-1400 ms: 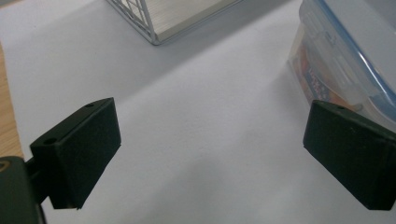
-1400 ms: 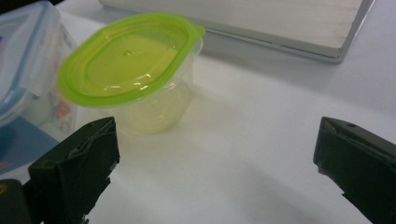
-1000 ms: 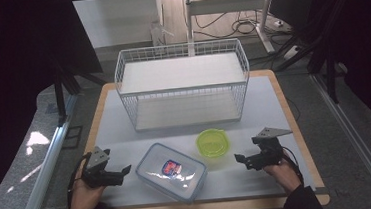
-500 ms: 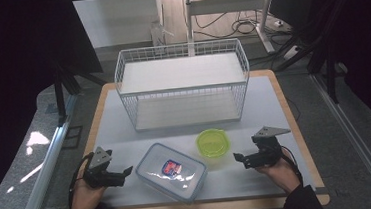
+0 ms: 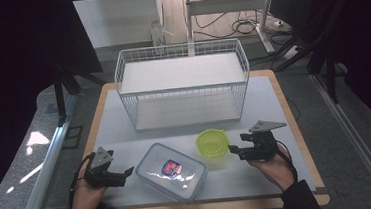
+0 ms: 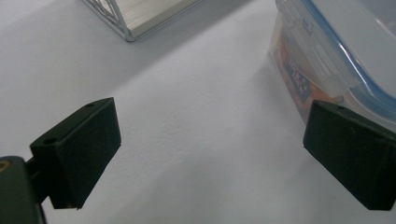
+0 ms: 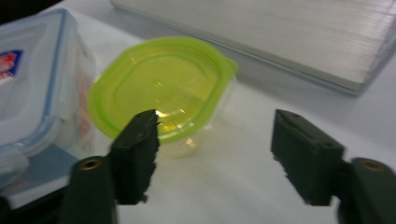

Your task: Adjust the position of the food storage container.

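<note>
Right gripper [image 7: 215, 140]: jaws just narrowing, part open, empty, near green tub [image 7: 161, 88].
Left gripper [image 6: 210, 154]: wide open, empty.
Box [image 6: 336, 56]: cut off.

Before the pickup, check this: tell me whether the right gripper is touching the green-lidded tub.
Apart. In the right gripper view, the right gripper has its jaws open, with bare table between them, short of the green-lidded tub.

On the desk [image 5: 283, 102] the wire basket [image 5: 182, 84] stands at the back. In front of it lie the box [image 5: 173, 171] and, just right of it, the tub [image 5: 212, 143]. The left gripper [image 5: 123, 173] sits left of the box, the right gripper [image 5: 233, 150] right of the tub.
</note>
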Demonstrator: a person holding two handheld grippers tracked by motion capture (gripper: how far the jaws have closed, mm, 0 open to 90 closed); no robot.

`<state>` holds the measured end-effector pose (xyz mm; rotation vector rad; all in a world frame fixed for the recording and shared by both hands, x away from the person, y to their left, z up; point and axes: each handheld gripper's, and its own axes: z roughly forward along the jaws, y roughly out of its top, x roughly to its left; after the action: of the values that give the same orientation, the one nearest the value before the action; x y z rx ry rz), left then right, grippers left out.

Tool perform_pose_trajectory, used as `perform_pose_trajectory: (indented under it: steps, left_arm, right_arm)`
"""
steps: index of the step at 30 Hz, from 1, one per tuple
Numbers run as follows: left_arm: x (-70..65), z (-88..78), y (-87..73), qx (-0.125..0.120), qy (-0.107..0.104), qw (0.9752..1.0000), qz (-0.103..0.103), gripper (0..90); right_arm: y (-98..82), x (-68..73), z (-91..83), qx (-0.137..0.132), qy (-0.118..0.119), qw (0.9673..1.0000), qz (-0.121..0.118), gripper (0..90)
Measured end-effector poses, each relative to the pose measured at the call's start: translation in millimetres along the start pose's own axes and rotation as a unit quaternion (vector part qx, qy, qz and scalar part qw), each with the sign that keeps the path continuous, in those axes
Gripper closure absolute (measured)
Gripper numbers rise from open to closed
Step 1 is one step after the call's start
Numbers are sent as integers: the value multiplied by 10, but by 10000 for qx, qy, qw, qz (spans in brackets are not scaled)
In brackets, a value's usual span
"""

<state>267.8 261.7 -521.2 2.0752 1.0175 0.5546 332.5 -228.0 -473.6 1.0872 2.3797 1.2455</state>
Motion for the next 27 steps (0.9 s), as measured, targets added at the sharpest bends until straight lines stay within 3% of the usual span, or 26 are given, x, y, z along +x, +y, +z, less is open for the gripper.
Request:
perform_pose_trajectory:
  steps: [2, 3, 4, 5, 12, 16, 27]
  left_arm:
    - [-2, 1, 0, 6, 5, 10000, 6, 44]
    - [-3, 1, 1, 7, 6, 10000, 5, 44]
    - [-4, 2, 2, 13, 3, 10000, 13, 44]
    - [-4, 2, 2, 13, 3, 10000, 13, 44]
    - [-8, 6, 3, 18, 7, 10000, 41, 44]
    - [-9, 7, 3, 28, 16, 10000, 54, 43]
    - [-11, 8, 2, 38, 9, 10000, 87, 42]
  right_arm:
    - [61, 38, 13, 2, 120, 9999, -79, 505]
    - [61, 38, 13, 2, 120, 9999, -79, 505]
    - [99, 59, 26, 48, 245, 9996, -135, 587]
    - [99, 59, 26, 48, 245, 9996, -135, 587]
    - [215, 166, 154, 139, 239, 9981, -542, 833]
    - [306, 245, 234, 116, 330, 9971, -675, 896]
    - [481, 490, 546, 131, 496, 9948, -883, 898]
